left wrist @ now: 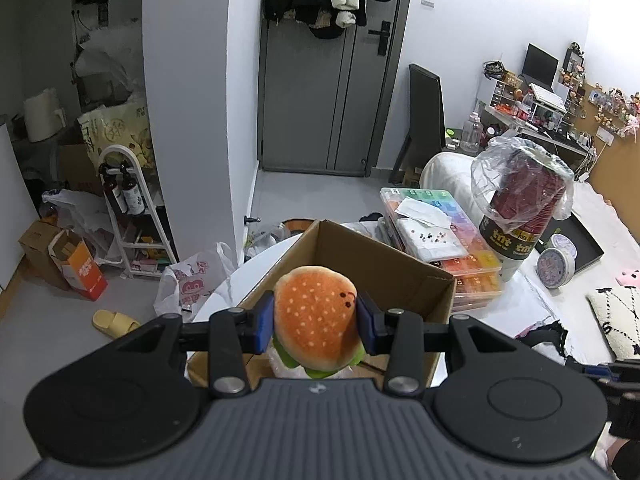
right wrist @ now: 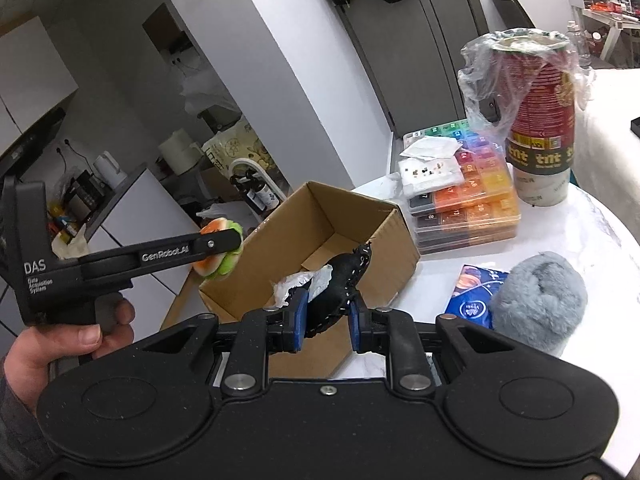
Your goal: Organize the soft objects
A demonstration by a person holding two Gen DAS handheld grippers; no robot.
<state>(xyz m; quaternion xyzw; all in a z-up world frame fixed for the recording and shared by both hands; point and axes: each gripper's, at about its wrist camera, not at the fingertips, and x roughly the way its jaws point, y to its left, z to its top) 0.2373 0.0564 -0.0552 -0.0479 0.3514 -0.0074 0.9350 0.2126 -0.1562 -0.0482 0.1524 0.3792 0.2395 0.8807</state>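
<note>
1. On the white round table [right wrist: 592,236] stands an open cardboard box [right wrist: 360,216], and we hold both grippers at its near side.
2. Our left gripper [left wrist: 316,320] has its blue pads clamped on a plush hamburger [left wrist: 316,316], bun top facing the camera, green felt showing beneath.
3. From the right wrist view, the hamburger hangs at the box's left edge, above the rim rather than inside.
4. Our right gripper [right wrist: 326,320] has its fingers drawn close together, pinching a black soft item [right wrist: 340,284] with a white tag [right wrist: 304,284]; what kind of item it is we cannot tell.
5. That black item hangs over the box's near opening.
6. A grey fluffy object [right wrist: 540,300] lies on the table to the right, touching a blue packet [right wrist: 476,292].
7. Farther off, just beside the box on its right, sit stacked colourful bead cases [right wrist: 468,200], with a plastic-wrapped stack of cups [right wrist: 540,120] behind them.
</note>
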